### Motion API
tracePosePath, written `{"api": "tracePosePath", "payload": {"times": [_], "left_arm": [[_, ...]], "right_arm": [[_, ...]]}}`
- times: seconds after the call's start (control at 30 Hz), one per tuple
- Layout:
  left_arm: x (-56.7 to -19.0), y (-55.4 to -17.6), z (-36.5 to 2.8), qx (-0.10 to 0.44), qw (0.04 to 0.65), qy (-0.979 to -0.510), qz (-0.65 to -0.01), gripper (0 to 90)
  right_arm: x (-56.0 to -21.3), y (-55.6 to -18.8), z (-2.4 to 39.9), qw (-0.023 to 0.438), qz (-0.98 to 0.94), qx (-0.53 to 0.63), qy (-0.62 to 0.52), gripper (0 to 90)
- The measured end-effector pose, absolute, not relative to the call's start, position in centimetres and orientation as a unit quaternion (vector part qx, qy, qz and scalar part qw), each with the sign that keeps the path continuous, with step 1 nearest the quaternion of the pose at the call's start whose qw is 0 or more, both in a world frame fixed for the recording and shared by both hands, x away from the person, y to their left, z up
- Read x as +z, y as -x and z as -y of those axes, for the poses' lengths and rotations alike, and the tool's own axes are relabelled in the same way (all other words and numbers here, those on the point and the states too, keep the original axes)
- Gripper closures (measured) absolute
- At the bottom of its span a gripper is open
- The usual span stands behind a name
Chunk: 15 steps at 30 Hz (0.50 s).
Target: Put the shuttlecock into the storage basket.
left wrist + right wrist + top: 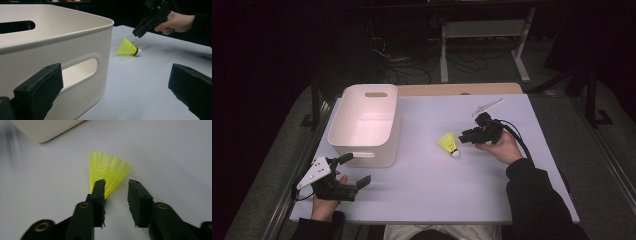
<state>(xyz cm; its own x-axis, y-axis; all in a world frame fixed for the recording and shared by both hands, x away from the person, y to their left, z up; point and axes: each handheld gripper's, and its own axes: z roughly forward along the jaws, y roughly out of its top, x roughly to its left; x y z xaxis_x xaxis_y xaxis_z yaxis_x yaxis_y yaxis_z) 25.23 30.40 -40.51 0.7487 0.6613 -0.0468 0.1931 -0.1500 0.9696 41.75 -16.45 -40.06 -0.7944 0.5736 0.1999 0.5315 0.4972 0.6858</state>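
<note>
Hovering your right gripper (468,135) at three o'clock of the yellow shuttlecock (448,142) lying on the table (437,185), you hold its jaws parted, untouching; your left gripper (354,170) gapes empty near the white bin (384,150).

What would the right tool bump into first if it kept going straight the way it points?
Most likely the yellow shuttlecock. The right tool points at its skirt with open jaws, the shuttlecock lying on the table just ahead. The white bin sits farther along, though depth is hard to judge.
</note>
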Motion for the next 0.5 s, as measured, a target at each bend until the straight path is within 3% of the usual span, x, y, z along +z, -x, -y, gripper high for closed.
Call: {"api": "tracePosePath", "payload": {"times": [0.07, 0.1, 0.33, 0.5], "left_arm": [[-40.5, -25.2, -30.4, 0.201, 0.583, -0.731, -0.292, 0.0], [-40.5, -25.2, -30.4, 0.201, 0.583, -0.731, -0.292, 0.0], [-40.5, -25.2, -30.4, 0.201, 0.583, -0.731, -0.292, 0.0], [-40.5, -25.2, -30.4, 0.201, 0.583, -0.731, -0.292, 0.0]], "right_arm": [[-40.0, -41.7, 16.4, 0.027, -0.864, 0.387, -0.321, 58.7], [-39.8, -41.6, 16.4, 0.032, -0.863, 0.387, -0.324, 49.7], [-39.4, -41.1, 15.9, 0.027, -0.863, 0.377, -0.336, 20.0], [-39.3, -40.7, 15.4, 0.025, -0.868, 0.369, -0.33, 11.0]]}}
